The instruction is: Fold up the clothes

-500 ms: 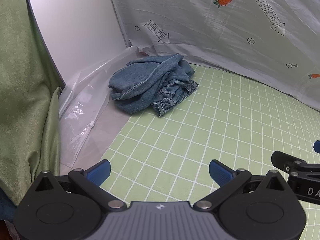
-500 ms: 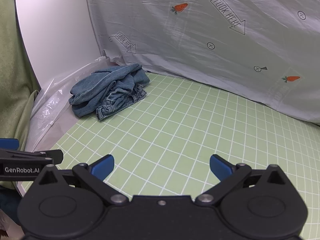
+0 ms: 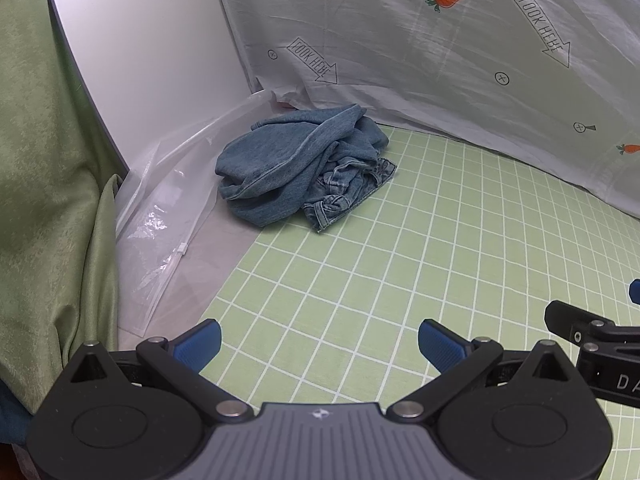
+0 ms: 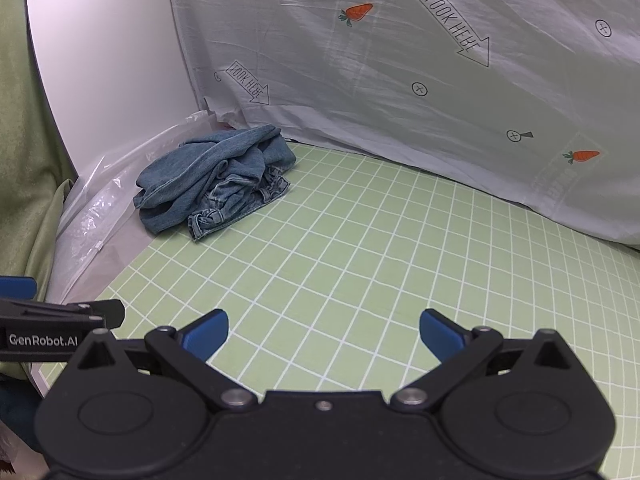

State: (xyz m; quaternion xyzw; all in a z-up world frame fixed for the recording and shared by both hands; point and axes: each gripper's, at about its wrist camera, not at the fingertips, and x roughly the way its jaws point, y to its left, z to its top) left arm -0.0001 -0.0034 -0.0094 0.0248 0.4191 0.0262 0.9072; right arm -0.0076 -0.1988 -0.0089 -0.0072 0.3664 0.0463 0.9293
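The crumpled blue denim garment (image 3: 304,168), likely jeans with a waistband and belt loops showing at its near edge, lies in a heap at about 11 o'clock from both cameras, at the far left corner of the pale green mat with a white grid (image 3: 400,264), partly resting on a clear plastic bag (image 3: 168,216) and close under the grey printed sheet with carrots and arrows (image 3: 440,80). The left gripper (image 3: 319,342) and the right gripper (image 4: 323,330) both hover over bare mat, well apart from the denim, each with its 2 blue-padded jaws spread wide and nothing between them. In the left view the other gripper's black body shows at 3 o'clock; in the right view its partner shows at 9 o'clock, so the 2 sit side by side. Folding has not begun: this looks like the approach step. The next move probably calls for reaching toward 11 o'clock, pinching the waistband or a leg hem, and dragging the heap onto open mat to spread it flat.
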